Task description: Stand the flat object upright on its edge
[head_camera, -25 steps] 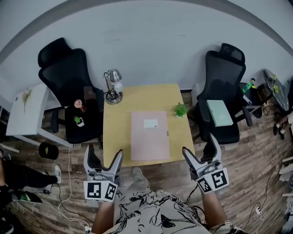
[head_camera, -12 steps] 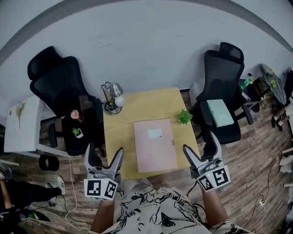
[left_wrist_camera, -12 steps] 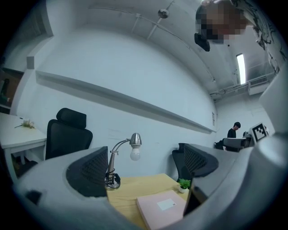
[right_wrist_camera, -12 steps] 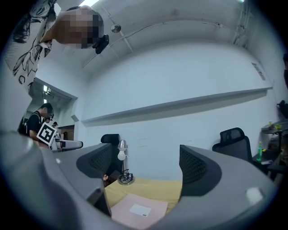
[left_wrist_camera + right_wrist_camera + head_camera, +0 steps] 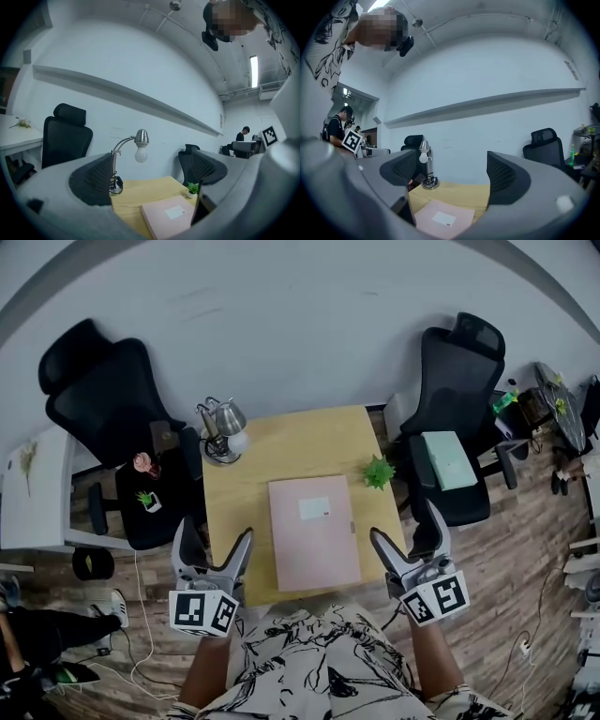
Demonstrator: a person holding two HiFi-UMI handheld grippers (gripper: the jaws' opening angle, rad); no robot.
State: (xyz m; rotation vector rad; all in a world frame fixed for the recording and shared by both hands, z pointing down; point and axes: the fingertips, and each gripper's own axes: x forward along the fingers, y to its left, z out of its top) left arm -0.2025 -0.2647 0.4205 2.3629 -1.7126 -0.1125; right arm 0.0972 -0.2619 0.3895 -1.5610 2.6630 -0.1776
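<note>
Flat folder (image 5: pixel 312 531) lying on the table (image 5: pixel 234 512), lamp (image 5: pixel 220 432) at its far left corner, small plant (image 5: pixel 378 472) at the right edge (near the folder's far corner), left chair (image 5: pixel 112 418) and right chair (image 5: pixel 455 418) flanking, left gripper (image 5: pixel 214 532) and right gripper (image 5: pixel 405 523) before the near edge.

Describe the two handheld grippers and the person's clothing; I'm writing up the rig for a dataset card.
Both the left gripper and right gripper are light grey, each with two curved jaws lined with dark textured pads. Each carries a white cube printed with black square markers. The person wears a white garment with black line drawings.
</note>
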